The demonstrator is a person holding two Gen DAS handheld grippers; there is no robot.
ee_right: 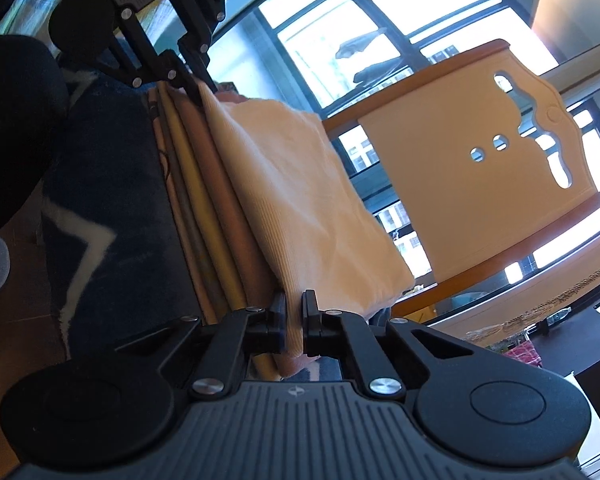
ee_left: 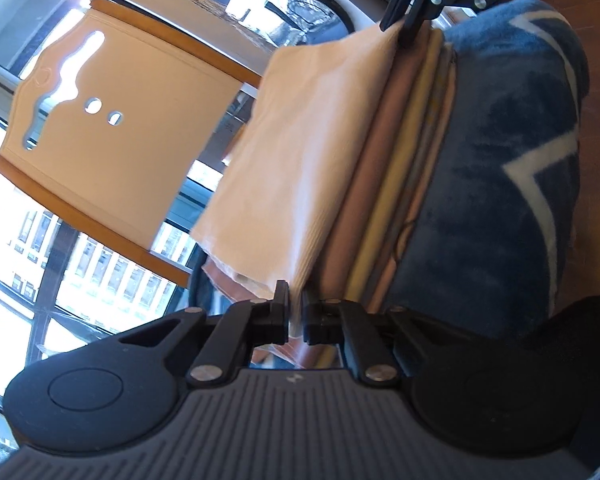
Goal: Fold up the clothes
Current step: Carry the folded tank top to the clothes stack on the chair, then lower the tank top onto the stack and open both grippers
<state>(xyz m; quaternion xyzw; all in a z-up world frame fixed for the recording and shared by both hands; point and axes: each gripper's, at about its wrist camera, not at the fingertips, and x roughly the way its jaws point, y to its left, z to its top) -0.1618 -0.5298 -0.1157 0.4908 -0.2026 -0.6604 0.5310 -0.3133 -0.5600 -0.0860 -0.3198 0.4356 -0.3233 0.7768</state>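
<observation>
A folded cream ribbed cloth [ee_left: 300,152] [ee_right: 300,200] tops a stack of folded pink and yellow clothes [ee_left: 396,184] [ee_right: 208,208]. The stack rests on a blue blanket with white lines [ee_left: 500,152] [ee_right: 112,176]. My left gripper [ee_left: 296,300] is shut on one end of the cream cloth's edge; it also shows at the far end in the right wrist view [ee_right: 199,88]. My right gripper [ee_right: 294,300] is shut on the opposite end of that edge, and appears at the top of the left wrist view [ee_left: 406,28]. Both views are rolled sideways.
A cream chair back with an orange frame and cut-outs [ee_left: 112,140] [ee_right: 480,168] stands beyond the stack, before large windows [ee_right: 360,32]. A washing machine door [ee_left: 308,8] shows farther off. A dark sleeve [ee_right: 12,120] is beside the blanket, and the wooden floor [ee_left: 596,128] lies past it.
</observation>
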